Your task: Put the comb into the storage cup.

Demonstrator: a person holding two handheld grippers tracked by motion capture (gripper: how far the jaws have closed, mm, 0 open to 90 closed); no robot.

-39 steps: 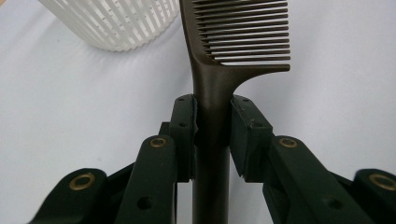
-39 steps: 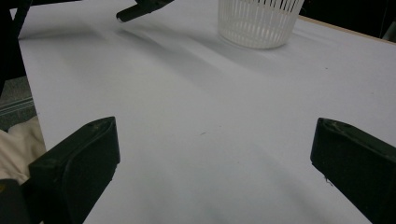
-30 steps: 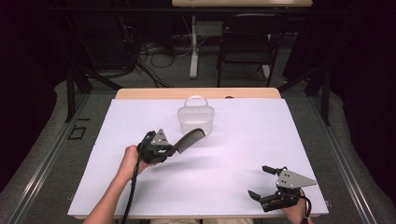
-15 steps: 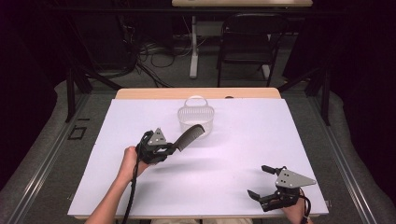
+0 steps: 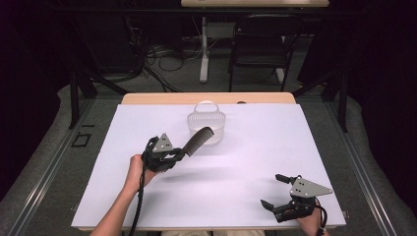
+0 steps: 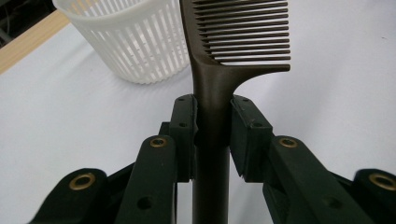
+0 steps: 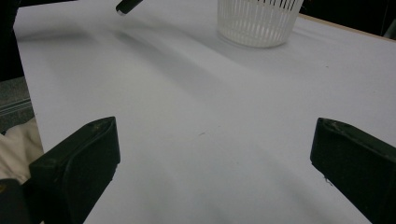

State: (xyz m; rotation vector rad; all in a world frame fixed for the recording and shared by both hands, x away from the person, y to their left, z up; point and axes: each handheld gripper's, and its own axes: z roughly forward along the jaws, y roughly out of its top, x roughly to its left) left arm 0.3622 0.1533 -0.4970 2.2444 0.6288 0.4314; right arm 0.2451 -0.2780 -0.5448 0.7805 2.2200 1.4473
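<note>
Near right corner of the desk: the right gripper [image 5: 280,199] rests low by the near edge, its fingers [image 7: 77,161] spread wide with nothing between them, well apart from the work.

Near edge: the person's left hand [image 5: 137,169] comes in from the bottom, a cable trailing back along the forearm.

Left of centre: the left gripper [image 5: 178,153] is held above the white desk [image 5: 246,162], its fingers [image 6: 184,123] closed narrow on the handle of a dark comb [image 5: 197,139].

Comb: it is carried in the air, handle clamped, toothed end [image 6: 243,32] pointing away and up toward the far side; its shadow falls on the desk below.

Far centre: a white slatted basket [image 5: 204,122] with a hoop handle stands upright just beyond the comb's tip. From the high view the toothed end overlaps the basket's near rim; whether it touches cannot be told.

Step in hand, as judged: delivering the comb into the basket.

Doing it well: the grip sits low on the handle, so the long toothed end may swing; raise the tip over the near rim, centre it above the opening, tilt it downward, and open the fingers only once the comb is inside, so that the light basket is not nudged or tipped.
</note>
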